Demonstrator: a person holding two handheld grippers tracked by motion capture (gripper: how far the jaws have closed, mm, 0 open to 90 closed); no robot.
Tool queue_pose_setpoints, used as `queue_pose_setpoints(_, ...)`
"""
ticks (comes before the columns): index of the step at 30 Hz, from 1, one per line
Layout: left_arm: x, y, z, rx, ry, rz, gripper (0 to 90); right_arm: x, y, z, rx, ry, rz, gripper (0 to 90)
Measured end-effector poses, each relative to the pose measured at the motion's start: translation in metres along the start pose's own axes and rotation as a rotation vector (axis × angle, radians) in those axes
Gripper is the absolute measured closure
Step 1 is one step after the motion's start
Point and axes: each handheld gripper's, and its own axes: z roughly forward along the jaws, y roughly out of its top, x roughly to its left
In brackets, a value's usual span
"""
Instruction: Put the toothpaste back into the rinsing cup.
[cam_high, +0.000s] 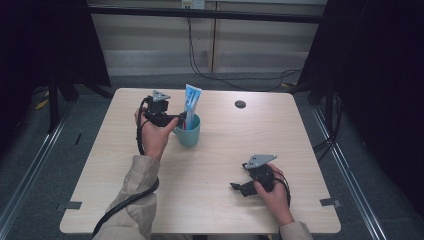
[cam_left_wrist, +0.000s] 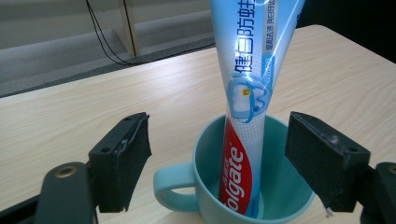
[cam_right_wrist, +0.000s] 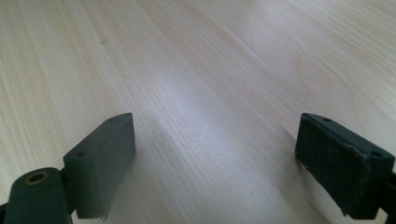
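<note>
On table (cam_high: 215, 165): toothpaste tube (cam_left_wrist: 250, 93) upright in teal mug (cam_left_wrist: 280, 205); left gripper (cam_left_wrist: 233, 158) jaws apart, clear of tube; you back out level, avoid rim; right gripper (cam_right_wrist: 215, 163) apart, idle.

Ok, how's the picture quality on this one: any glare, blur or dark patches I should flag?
High view: dark at both side edges, table evenly lit and fairly sharp. Left gripper view: glare washes out the upper toothpaste tube; the mug stays crisp, and the left claw is wide open. Right gripper view: a broad bright sheen runs across the wood between the open right claw; grain softens farther off.
</note>
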Motion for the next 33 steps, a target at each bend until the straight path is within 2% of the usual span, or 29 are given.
queue_pose_setpoints(16,0.006,-0.009,-0.015,0.008,-0.020,-0.003,18.8,0.000,0.000,0.000,0.001,0.001,-0.002,11.6)
queue_pose_setpoints(33,0.006,-0.028,-0.021,0.015,-0.048,0.000,16.2,0.000,0.000,0.000,0.001,0.001,-0.002,11.6)
